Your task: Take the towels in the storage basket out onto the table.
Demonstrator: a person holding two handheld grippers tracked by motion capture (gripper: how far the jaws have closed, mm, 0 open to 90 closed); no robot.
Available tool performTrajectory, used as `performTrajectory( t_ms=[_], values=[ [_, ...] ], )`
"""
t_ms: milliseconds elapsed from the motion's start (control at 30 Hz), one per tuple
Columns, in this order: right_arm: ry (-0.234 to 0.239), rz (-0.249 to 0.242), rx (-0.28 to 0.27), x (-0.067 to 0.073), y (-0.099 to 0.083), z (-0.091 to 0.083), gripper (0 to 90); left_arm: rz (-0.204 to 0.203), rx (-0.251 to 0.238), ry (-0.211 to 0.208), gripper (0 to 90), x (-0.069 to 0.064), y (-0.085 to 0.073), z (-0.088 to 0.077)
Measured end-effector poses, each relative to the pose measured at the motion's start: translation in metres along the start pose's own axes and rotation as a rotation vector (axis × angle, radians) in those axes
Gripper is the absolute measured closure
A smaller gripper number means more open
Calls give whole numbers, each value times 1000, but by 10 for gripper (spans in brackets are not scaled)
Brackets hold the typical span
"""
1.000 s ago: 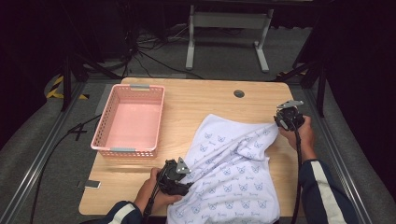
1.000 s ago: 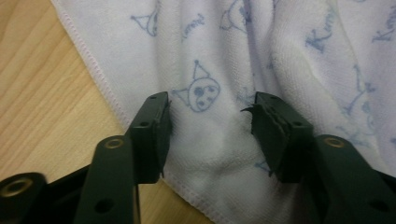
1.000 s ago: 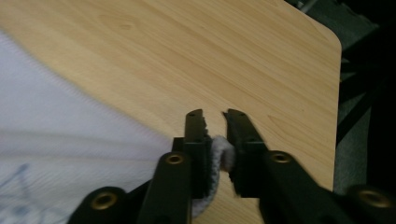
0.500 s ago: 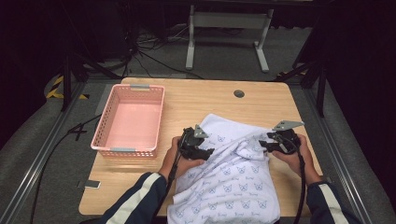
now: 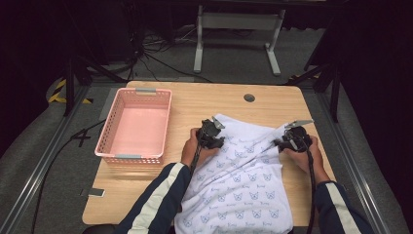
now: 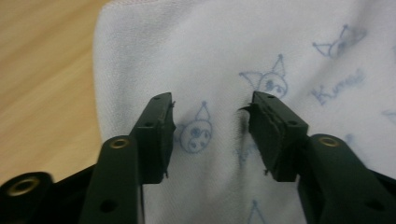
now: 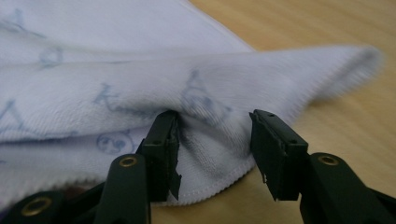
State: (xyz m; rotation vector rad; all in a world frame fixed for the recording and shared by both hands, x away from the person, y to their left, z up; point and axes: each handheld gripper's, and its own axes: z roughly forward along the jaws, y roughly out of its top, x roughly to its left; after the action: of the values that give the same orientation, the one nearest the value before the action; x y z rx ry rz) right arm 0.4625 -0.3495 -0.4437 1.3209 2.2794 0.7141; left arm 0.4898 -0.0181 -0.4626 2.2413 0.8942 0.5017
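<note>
Dark navy sleeves [image 5: 160,195] with white stripes; black tongs [image 6: 212,135] with brass screws, trailing cables.

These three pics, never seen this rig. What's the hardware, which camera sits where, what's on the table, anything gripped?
There is no robot arm here: a person holds a two-jaw hand gripper in each hand. The high view comes from a fixed camera above the person's side, looking down on the wooden table. The other two pictures come from cameras riding on each gripper, looking along its black jaws.

On the table lie a pink basket and a white towel with a blue cartoon print.

The left gripper sits over the towel's far left corner; its jaws have just been closing, yet they stand apart above flat cloth. The right gripper is at the towel's right edge, where a fold lies between its jaws, which are not pressing on it.
</note>
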Motion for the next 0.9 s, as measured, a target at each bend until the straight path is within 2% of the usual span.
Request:
performTrajectory(
  t_ms=[33, 100, 200, 267, 300, 333, 367, 433, 467, 533, 600, 633, 667, 733, 767, 800, 833, 867, 900],
  values=[
    [-23, 9, -5, -5, 3, 3, 524, -20, 3, 9, 513, 5, 0, 1],
    [-66, 19, -7, -13, 9, 8, 523, -37, 13, 66, 512, 14, 0, 1],
    [-128, 9, -5, -19, 19, 16, 508, -89, 11, 102, 510, 29, -2, 3],
    [-153, 14, -3, -20, 25, 21, 488, -112, 19, 130, 511, 36, -2, 3],
    [-175, 14, -2, -20, 28, 23, 478, -128, 13, 121, 511, 40, -2, 4],
    [-188, 11, 2, -19, 30, 25, 468, -128, 13, 121, 506, 40, -2, 4],
    [-188, 11, 2, -19, 30, 25, 468, -138, 21, 137, 506, 41, -1, 5],
    [-204, -4, 1, -17, 33, 26, 450, -129, 34, 134, 487, 40, 1, 5],
    [-190, -3, -4, -16, 33, 25, 447, -129, 38, 121, 482, 37, 2, 3],
    [-148, 27, -27, -14, 30, 17, 456, -99, 8, 59, 459, 29, 2, -6],
    [-115, 3, -60, -9, 22, 3, 450, -85, -4, 13, 447, 20, 0, -14],
    [-100, -13, -70, -6, 19, -2, 451, -45, -8, -24, 441, 12, -3, -21],
    [-52, -27, -84, -1, 14, -10, 450, -7, 6, -40, 441, 5, -5, -28],
    [36, -55, -101, 10, 2, -25, 454, 22, -8, -98, 443, -8, -14, -39],
    [55, -67, -103, 15, -3, -30, 448, 51, 2, -115, 445, -15, -18, -45],
    [115, -94, -93, 27, -16, -42, 448, 87, 18, -123, 451, -21, -23, -51],
    [115, -94, -93, 27, -16, -42, 448, 105, 25, -153, 451, -27, -29, -57],
    [145, -106, -73, 34, -23, -47, 437, 127, 39, -195, 453, -33, -36, -64],
    [150, -137, -54, 44, -33, -53, 427, 151, 47, -195, 459, -37, -43, -68]
  ],
)
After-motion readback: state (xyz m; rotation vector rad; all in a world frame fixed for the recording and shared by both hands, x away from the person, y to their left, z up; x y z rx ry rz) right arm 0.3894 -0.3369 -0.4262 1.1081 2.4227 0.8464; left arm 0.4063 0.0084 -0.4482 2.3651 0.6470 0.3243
